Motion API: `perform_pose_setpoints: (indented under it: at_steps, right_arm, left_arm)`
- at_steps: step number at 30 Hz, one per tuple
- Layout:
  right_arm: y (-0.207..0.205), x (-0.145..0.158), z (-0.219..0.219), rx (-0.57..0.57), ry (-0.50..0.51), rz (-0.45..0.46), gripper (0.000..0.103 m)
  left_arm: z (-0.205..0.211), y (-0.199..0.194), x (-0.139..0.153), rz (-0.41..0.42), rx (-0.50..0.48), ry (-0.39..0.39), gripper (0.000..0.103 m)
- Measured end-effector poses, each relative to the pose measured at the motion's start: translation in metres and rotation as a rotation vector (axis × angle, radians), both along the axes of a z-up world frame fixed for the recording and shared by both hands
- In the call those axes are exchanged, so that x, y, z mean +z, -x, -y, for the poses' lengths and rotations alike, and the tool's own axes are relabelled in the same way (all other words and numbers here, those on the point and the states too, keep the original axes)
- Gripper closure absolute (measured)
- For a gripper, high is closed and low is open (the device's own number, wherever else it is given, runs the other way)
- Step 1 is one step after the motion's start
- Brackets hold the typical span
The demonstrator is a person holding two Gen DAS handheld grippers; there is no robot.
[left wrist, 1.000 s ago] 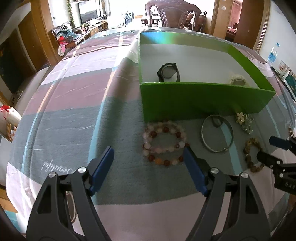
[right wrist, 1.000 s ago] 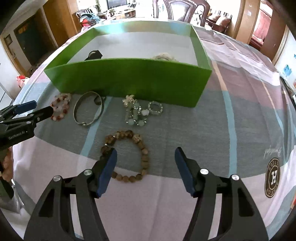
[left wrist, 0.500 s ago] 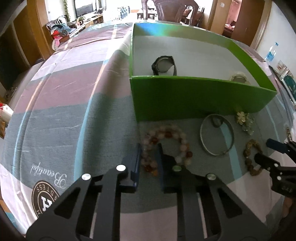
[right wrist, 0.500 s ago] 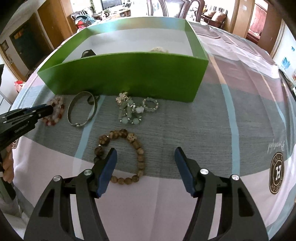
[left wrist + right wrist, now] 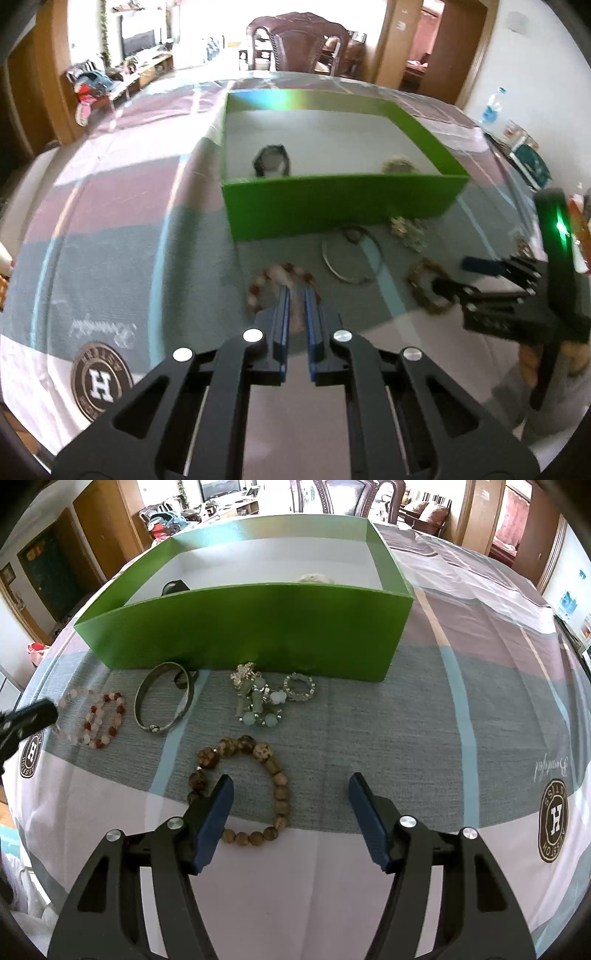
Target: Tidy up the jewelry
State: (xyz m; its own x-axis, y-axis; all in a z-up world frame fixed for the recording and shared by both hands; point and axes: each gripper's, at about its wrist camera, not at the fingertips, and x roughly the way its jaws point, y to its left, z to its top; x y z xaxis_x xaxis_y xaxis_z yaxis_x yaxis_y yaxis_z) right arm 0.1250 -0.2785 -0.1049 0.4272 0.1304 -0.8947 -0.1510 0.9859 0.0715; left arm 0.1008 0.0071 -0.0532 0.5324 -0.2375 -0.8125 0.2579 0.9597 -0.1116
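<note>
Striped tablecloth, green box holding watch, left gripper clamping pink bracelet, right gripper spread wide.

A green box with a white floor stands open on the table, holding a dark watch at its near left and a pale beaded piece at its near right. In front of it lie 5 loose pieces: a pink-and-red bead bracelet at far left, a metal bangle beside it, a cluster of pale green and silver beads, a small silver ring-shaped band touching that cluster, and a brown wooden bead bracelet nearest, lying flat.
</note>
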Motion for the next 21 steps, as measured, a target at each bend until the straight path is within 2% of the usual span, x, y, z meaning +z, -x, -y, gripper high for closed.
perform_pose_setpoints:
  at_steps: [3, 5, 10, 16, 21]
  right_arm:
    - [0.0, 0.0, 0.0, 0.0, 0.0, 0.001, 0.038]
    - [0.001, 0.0, -0.001, -0.001, 0.005, 0.001, 0.038]
    - [0.003, 0.0, -0.003, 0.001, 0.011, 0.005, 0.038]
    - [0.006, 0.0, -0.005, 0.0, 0.015, 0.01, 0.037]
    - [0.007, 0.0, -0.007, -0.002, 0.023, 0.011, 0.037]
  left_arm:
    - [0.005, 0.013, 0.0, -0.017, -0.054, 0.032, 0.095]
    - [0.006, 0.018, -0.002, -0.021, -0.057, 0.03, 0.094]
    - [-0.004, 0.006, -0.022, -0.075, 0.006, -0.006, 0.084]
    - [-0.016, -0.013, -0.041, -0.11, 0.101, -0.06, 0.083]
    - [-0.014, -0.025, -0.041, -0.098, 0.107, -0.056, 0.083]
